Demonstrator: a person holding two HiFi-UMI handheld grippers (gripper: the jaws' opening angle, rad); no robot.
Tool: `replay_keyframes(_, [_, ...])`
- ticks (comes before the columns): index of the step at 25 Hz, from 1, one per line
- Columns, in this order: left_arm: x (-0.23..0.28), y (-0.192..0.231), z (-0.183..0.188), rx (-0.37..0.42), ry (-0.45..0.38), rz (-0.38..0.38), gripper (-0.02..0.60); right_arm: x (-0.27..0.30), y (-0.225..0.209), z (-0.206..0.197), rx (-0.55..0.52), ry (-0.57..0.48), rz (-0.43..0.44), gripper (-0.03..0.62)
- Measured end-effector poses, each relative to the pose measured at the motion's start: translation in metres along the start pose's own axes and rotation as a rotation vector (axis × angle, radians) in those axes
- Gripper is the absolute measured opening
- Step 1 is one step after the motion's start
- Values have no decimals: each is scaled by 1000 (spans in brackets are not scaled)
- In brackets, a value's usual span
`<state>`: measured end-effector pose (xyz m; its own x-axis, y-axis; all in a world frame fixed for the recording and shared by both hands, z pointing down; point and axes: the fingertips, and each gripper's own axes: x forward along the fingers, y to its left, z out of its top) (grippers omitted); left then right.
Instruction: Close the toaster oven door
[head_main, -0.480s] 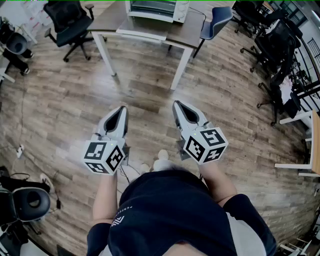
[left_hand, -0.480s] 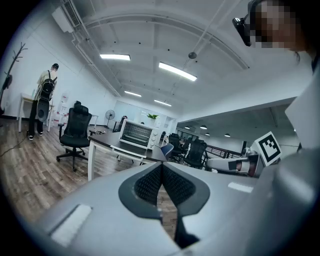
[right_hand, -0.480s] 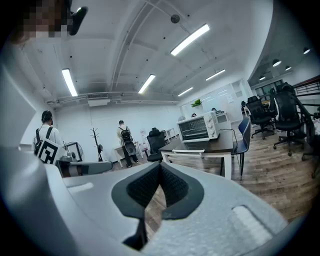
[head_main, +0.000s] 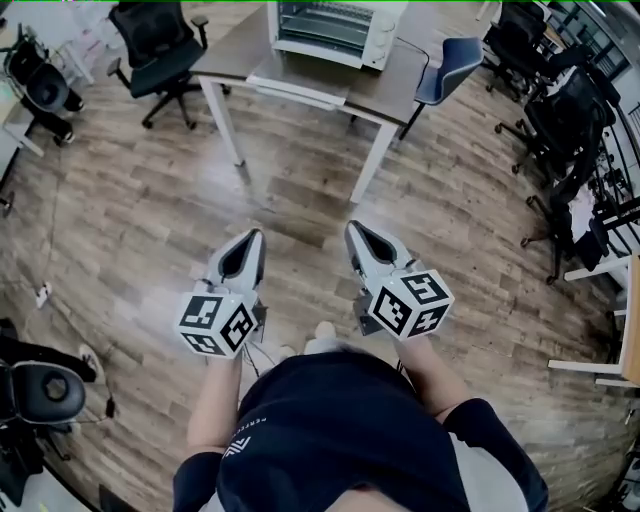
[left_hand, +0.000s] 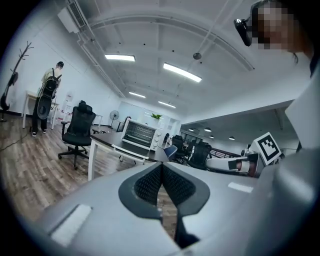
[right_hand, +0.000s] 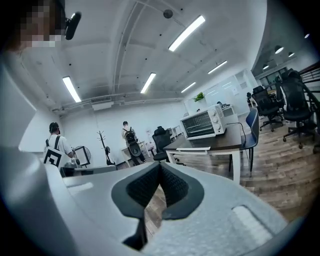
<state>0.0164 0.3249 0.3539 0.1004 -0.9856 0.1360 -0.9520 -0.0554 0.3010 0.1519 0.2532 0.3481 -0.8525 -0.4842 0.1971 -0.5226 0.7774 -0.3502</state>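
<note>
The white toaster oven (head_main: 330, 30) stands on a dark brown table (head_main: 225, 55) at the far side of the room. Its door (head_main: 300, 85) hangs open, folded down flat over the table's front edge. Both grippers hover over the wooden floor, well short of the table and pointing toward it. My left gripper (head_main: 250, 240) is shut with nothing in it, and so is my right gripper (head_main: 358, 232). The oven (left_hand: 139, 135) shows beyond the left gripper's tip (left_hand: 161, 167). It also appears as the oven (right_hand: 202, 123) past the right gripper's tip (right_hand: 160, 167).
A blue chair (head_main: 450, 55) stands at the table's right end and a black office chair (head_main: 160, 45) to its left. More black chairs (head_main: 560, 100) crowd the right side. A person with a backpack (left_hand: 50, 95) stands far off.
The table and toaster oven have slid lower in the head view and look nearer. Both grippers keep about the same place in front of the body.
</note>
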Motion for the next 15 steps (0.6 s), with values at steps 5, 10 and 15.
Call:
replay_keyframes(5, [20, -1, -2, 19, -1, 28, 15, 8, -25, 4, 1, 18, -3, 3])
replay_keyframes(10, [41, -13, -8, 24, -12, 13, 15, 19, -40, 4, 10, 36, 60, 3])
replay_keyframes(15, [53, -19, -10, 45, -43, 5, 8, 26, -55, -1, 22, 57, 70, 3])
